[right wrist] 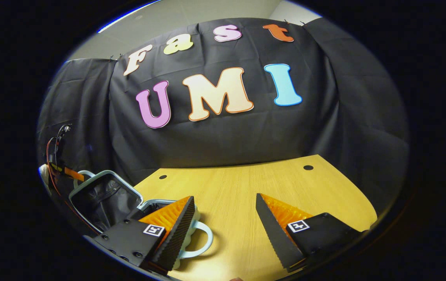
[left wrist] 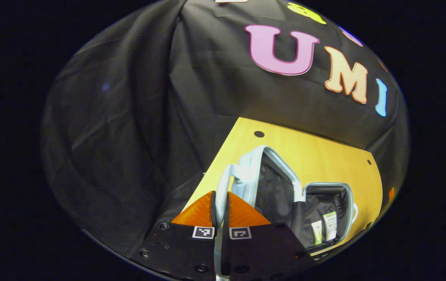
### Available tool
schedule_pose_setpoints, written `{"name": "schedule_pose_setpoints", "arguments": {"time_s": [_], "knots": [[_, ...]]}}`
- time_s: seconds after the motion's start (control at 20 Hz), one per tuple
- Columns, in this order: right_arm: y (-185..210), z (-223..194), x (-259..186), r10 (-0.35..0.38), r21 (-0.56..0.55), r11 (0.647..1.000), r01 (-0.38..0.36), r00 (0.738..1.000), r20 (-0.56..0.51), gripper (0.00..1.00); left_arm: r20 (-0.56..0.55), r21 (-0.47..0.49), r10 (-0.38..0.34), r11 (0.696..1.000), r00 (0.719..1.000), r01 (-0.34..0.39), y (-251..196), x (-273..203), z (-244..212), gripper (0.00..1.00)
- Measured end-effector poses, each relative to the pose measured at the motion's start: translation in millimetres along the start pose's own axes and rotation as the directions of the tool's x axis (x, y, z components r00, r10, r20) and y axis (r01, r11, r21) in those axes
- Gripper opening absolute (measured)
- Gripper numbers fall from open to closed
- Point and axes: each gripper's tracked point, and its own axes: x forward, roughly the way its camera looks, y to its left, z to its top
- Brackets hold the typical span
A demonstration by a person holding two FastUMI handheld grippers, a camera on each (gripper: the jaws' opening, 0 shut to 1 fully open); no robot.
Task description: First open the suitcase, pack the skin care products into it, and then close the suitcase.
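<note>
Products (left wrist: 324,228) already lie in the open case (left wrist: 326,203) near the table's (right wrist: 238,203) left edge, so closing is in hand. The left claw (left wrist: 220,210) is clenched on the lid handle (left wrist: 223,183); the right claw (right wrist: 225,218) is released over bare table. Next: swing the lid (left wrist: 270,179) down.

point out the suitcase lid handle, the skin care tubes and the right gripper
suitcase lid handle (left wrist: 220,195), left gripper view, on its curved loop
skin care tubes (left wrist: 329,225), left gripper view, on the white tube
right gripper (right wrist: 225,210), right gripper view, between its fingertips
</note>
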Motion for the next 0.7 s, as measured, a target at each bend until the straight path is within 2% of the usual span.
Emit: {"name": "schedule_pose_setpoints", "arguments": {"time_s": [0.35, 0.7], "knots": [[-25.7, -1.4, -11.0, 0.045, -0.001, 0.999, -0.045, 0.999, -0.019, 0.98, 0.08, 0.063, -0.097, 0.994, 0.992, 0.092, -87.6, -44.5, 13.0, 0.0], [-52.4, 10.9, -23.2, 0.075, -0.025, 0.997, -0.075, 0.997, -0.002, 0.98, 0.142, 0.056, -0.22, 0.975, 0.965, 0.215, -171.0, -75.7, 19.3, 0.0]]}}
